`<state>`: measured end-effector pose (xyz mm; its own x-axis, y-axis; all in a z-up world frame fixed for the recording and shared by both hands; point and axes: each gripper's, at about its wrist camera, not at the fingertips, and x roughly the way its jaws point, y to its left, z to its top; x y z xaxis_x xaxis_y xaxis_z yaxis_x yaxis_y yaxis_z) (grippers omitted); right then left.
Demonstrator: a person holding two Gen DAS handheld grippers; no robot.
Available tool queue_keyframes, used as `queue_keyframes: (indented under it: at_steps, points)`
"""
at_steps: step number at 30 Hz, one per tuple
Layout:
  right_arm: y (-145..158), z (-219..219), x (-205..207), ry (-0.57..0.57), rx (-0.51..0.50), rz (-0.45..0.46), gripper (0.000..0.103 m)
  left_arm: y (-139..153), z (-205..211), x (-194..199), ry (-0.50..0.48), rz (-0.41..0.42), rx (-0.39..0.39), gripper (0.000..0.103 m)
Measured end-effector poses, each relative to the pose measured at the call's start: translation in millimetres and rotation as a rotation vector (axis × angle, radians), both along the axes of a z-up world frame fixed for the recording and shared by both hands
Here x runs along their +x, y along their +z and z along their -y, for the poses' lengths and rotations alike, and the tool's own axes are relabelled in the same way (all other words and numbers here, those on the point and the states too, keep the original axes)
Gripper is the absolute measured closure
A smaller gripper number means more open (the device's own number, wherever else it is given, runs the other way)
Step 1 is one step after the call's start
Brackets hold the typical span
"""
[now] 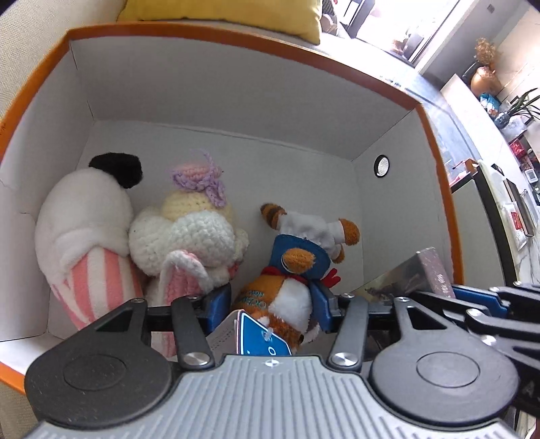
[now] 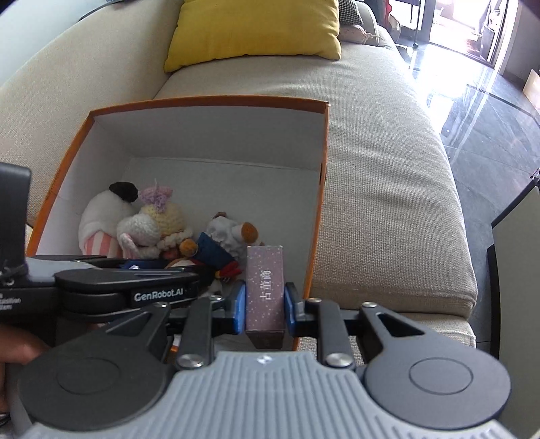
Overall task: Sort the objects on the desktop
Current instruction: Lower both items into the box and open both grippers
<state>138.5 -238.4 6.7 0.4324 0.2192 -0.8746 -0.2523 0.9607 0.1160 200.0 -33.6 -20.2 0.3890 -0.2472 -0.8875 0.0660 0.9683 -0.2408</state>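
Observation:
An orange box with white walls [image 1: 209,84] [image 2: 216,135] stands on a sofa. Inside lie a white and pink striped plush [image 1: 84,229] [image 2: 98,223], a crocheted bunny [image 1: 189,233] [image 2: 152,226] and an orange raccoon plush in a blue hat [image 1: 290,280] [image 2: 219,243]. My left gripper [image 1: 273,304] reaches into the box, its blue pads around the raccoon plush, whose blue tag [image 1: 260,337] hangs near the camera. My right gripper [image 2: 265,304] is shut on a purple starry book [image 2: 265,290], held upright over the box's near right corner. The book also shows in the left wrist view [image 1: 428,273].
The beige sofa cushion [image 2: 388,185] extends right of the box, with a yellow pillow [image 2: 256,30] behind it. Glossy dark floor [image 2: 489,101] lies to the right. A small round hole [image 1: 382,165] marks the box's right wall.

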Motion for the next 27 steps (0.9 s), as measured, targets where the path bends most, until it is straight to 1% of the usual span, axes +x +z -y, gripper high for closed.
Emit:
queue_keyframes:
  at_steps: [4, 7, 8, 11, 14, 17, 19, 23, 27]
  points:
    - [0, -3, 1, 0.017, -0.022, -0.01, 0.079, 8, 2, -3, -0.018, 0.026, 0.003, 0.04]
    - [0, -4, 2, 0.019, -0.032, -0.014, 0.078, 8, 1, -6, -0.012, 0.03, -0.002, 0.04]
    - [1, -4, 2, 0.018, -0.042, -0.012, 0.079, 8, 0, -6, -0.013, 0.03, -0.004, 0.043]
    - [1, -5, 4, 0.024, -0.042, -0.019, 0.079, 5, -1, -5, -0.004, 0.032, 0.007, 0.048]
    - [0, -4, 5, 0.026, -0.028, -0.033, 0.079, 3, 1, -6, 0.01, 0.046, 0.028, 0.05]
    - [2, -5, 2, 0.048, -0.026, -0.034, 0.077, 1, 3, -8, 0.019, 0.059, 0.034, 0.049]
    - [1, -8, 1, 0.072, -0.03, -0.042, 0.078, 0, 1, -9, 0.028, 0.062, 0.021, 0.049]
    - [-2, -9, -2, 0.091, -0.061, -0.039, 0.078, 2, -9, -8, 0.042, 0.046, -0.051, 0.048]
    - [-4, -11, -2, 0.094, -0.06, -0.039, 0.078, 7, -12, -10, 0.016, 0.055, -0.061, 0.045]
